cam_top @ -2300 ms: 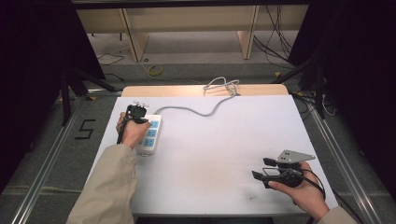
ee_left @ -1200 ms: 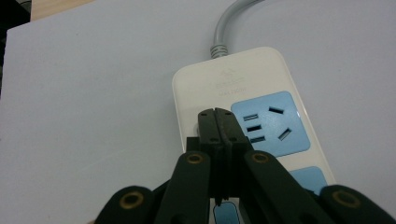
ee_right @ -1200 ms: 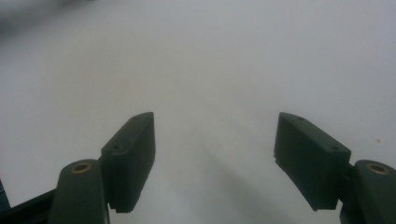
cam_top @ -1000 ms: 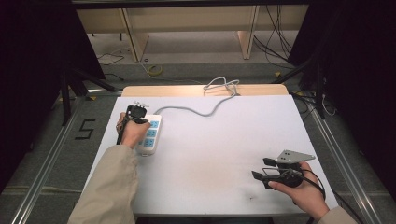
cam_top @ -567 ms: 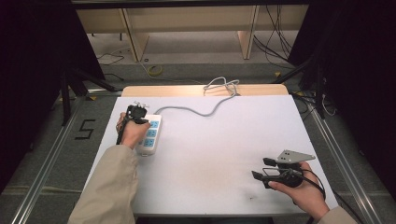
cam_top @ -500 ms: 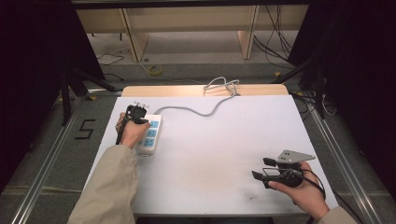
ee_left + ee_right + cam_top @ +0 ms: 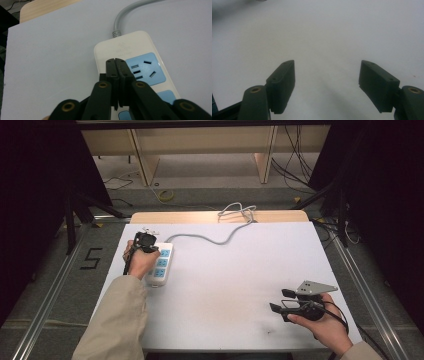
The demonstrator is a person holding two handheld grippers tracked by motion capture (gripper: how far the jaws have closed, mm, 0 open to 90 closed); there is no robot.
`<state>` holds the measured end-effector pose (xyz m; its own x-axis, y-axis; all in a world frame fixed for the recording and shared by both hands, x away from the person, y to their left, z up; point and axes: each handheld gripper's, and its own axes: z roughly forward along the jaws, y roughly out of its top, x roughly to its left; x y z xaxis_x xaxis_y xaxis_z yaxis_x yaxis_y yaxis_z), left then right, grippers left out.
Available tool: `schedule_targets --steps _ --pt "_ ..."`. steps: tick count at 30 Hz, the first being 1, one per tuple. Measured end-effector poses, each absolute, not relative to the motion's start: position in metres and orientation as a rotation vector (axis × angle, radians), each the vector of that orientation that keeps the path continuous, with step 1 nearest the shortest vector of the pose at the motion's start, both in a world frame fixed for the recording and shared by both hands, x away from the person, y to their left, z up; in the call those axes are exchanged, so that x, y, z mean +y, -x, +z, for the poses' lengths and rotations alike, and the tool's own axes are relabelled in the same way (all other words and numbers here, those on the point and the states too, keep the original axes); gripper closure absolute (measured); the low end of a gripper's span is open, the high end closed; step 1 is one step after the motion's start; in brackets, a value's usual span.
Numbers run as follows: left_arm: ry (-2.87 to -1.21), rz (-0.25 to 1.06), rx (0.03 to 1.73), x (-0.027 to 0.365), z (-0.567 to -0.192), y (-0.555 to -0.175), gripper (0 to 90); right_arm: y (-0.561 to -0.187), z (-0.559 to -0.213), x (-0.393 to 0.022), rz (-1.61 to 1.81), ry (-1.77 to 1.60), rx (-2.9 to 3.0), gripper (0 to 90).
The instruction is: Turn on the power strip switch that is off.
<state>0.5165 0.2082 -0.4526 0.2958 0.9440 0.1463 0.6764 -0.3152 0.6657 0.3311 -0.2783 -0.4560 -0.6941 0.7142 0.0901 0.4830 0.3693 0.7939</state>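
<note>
High view has the white power strip (image 7: 160, 265) lying flat near the left edge of the white table (image 7: 240, 285), its grey cord (image 7: 210, 239) running off toward the far edge, where it ends in a loose bundle. The left gripper (image 7: 144, 240) is over the cord end of the strip, and in the left gripper view its jaws are pressed together with nothing between them, the tips (image 7: 116, 65) resting on or just above the cream housing beside the first blue socket (image 7: 145, 68); whether they actually touch cannot be told. The right gripper (image 7: 282, 301) sits well apart, near the table's right front corner, and in the right gripper view its jaws are spread wide over bare tabletop with nothing in them. The strip looks like a rigid, hard-plastic body, fairly light, with a smooth shell that would likely slide on the table if pushed and could slip in a pinch on its rounded corners. The best hold is probably across the narrow width, on the two long side walls, near the middle. The stiff cord may tug back and swing the strip round when it is lifted.
</note>
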Motion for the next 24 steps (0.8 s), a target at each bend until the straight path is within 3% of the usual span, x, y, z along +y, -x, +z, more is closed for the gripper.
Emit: schedule_targets --steps 7,24 --pt "-2.054 0.732 1.428 0.209 -0.447 -0.514 80.5 -0.331 -0.456 -0.278 1.237 -1.059 2.359 29.8" --pt "-1.954 0.646 1.377 0.201 -0.439 -0.508 52.9 -0.331 -0.456 -0.278 1.242 -1.071 2.354 29.8"
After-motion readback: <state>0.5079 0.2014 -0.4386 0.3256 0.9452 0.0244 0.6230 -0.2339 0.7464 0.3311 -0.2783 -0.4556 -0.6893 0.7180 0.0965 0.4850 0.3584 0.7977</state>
